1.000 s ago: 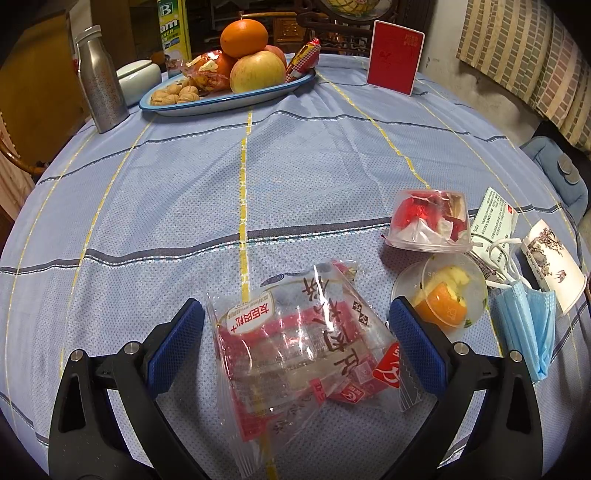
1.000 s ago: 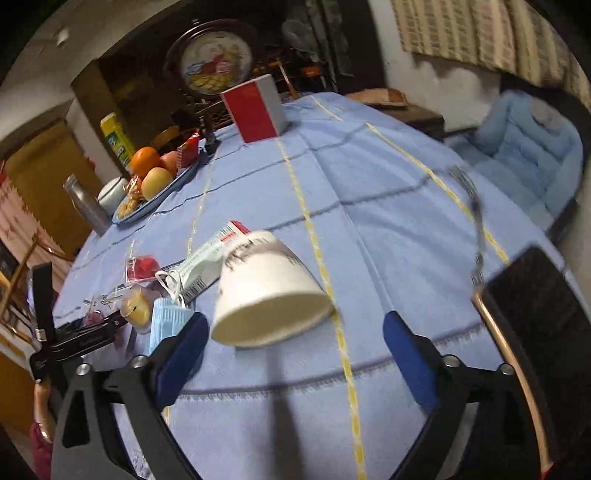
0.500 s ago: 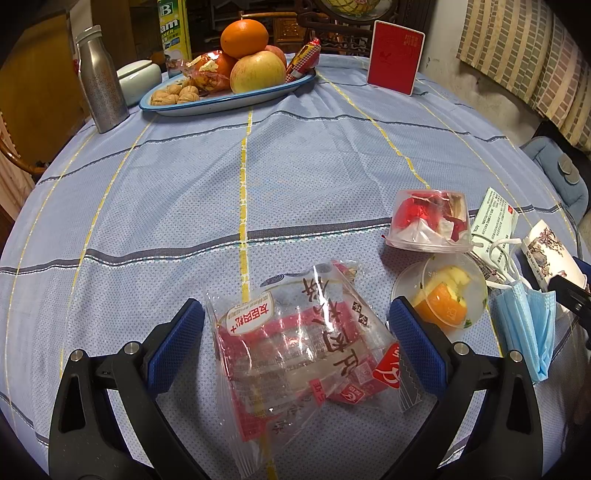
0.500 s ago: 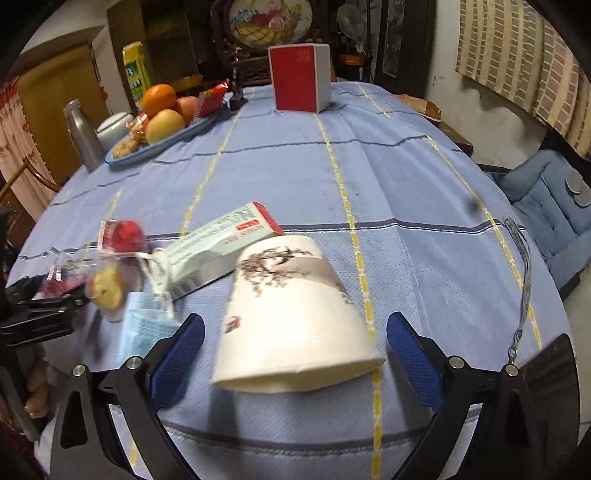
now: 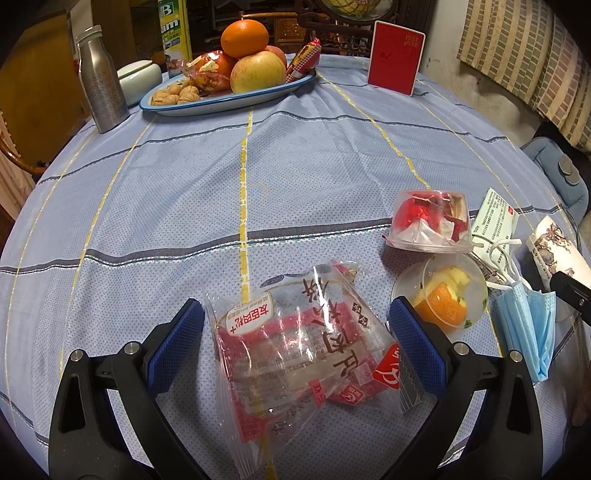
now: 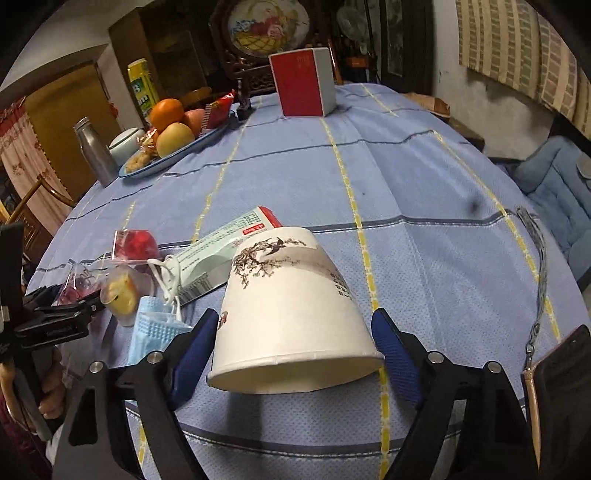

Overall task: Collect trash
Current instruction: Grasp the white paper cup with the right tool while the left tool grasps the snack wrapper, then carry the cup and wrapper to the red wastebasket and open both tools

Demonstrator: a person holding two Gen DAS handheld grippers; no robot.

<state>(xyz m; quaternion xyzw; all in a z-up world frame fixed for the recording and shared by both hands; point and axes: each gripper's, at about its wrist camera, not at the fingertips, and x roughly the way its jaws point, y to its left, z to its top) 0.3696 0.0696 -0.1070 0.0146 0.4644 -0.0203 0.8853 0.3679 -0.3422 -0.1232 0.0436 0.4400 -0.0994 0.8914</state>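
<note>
Both wrist views look steeply down, close over the table (image 5: 295, 155); both show the mask (image 6: 155, 328)

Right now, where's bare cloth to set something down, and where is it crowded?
Free: the wide middle of the tablecloth, between the fruit tray, the red box and the snack wrapper; also the cloth beyond the paper cup. Crowded: the near edge beside the cup, where the plastic cups, carton and face mask cluster.

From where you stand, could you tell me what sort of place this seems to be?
Probably the dining room of a home: a round table under a blue checked tablecloth, a fruit tray with an orange, apples and walnuts, and a carved wooden stand with an embroidered panel behind it.
</note>
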